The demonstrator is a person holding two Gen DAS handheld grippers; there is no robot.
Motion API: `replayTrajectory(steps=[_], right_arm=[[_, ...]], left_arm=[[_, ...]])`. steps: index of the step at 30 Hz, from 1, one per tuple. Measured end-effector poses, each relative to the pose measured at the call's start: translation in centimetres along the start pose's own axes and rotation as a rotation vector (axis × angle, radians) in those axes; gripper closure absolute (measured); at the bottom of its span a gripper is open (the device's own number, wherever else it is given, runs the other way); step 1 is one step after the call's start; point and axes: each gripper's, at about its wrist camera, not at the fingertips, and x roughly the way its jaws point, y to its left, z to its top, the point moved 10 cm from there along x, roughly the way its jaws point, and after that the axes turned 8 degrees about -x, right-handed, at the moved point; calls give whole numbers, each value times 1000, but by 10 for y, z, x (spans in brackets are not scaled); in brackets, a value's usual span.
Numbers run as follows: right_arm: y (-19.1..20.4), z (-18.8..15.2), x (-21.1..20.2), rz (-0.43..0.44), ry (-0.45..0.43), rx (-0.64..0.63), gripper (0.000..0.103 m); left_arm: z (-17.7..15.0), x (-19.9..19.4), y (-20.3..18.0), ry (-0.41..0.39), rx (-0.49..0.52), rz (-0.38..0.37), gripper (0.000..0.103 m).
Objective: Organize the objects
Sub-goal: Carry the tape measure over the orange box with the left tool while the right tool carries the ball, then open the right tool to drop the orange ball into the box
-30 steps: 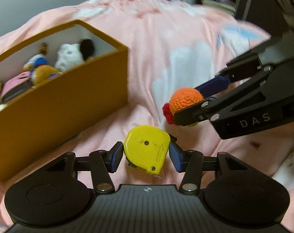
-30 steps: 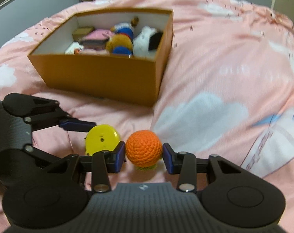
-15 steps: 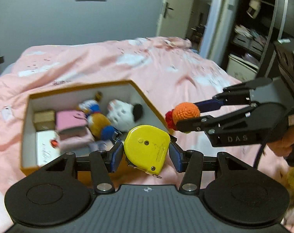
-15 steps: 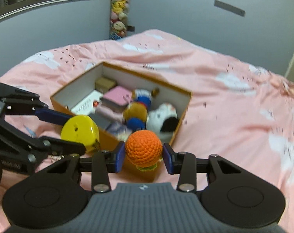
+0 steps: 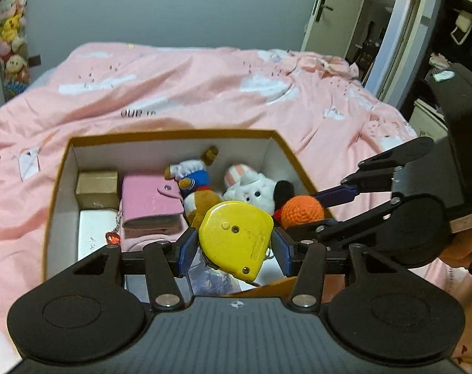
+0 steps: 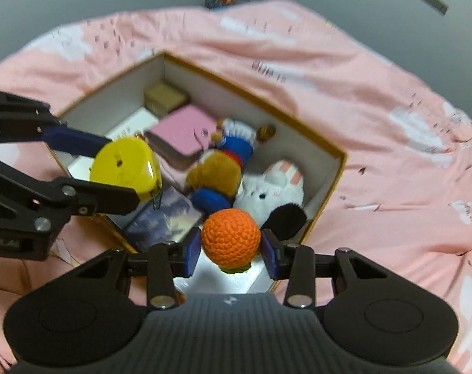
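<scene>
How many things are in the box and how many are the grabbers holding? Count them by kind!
Plush toys: 2 (duck doll, white bunny)
Small boxes: 2 (tan, white)
Pink wallet: 1
Booklet: 1
Held: 2 (yellow tape measure, orange crochet ball)
Total: 8

The open box sits on the bed. In it, the small carton lies in the far left corner, the wallet beside it, then the plush duck and plush rabbit rightward. Above the near side hang the tape measure on the left and the crochet ball on the right.

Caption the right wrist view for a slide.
Right claw holds an orange crochet ball above the box; left claw brings a yellow tape measure.
</scene>
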Motion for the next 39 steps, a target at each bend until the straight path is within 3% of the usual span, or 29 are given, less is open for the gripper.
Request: replayTrajectory(steps=[11,24,26,31,35,39], right_arm=[[-3,-11,50,36,184,-61,60],[-3,-11,46,33,193,-86,57],[-3,-10,39,24,172,-103,51],[-10,-2,16,-65,103,-146,46],[-20,3,-1,-239,33,-232,38],[-28,-1,-3,-260,30,-226,38]], left_arm=[[-7,36,10,101,-28,-14,44],[-11,58,11,165,-55,-7,44],[-11,60,11,169,-54,-3,44],[-6,67,6,179,-55,4,44],[-5,79,3,207,-89,1,44],[-8,92,-3,242,-101,0,44]])
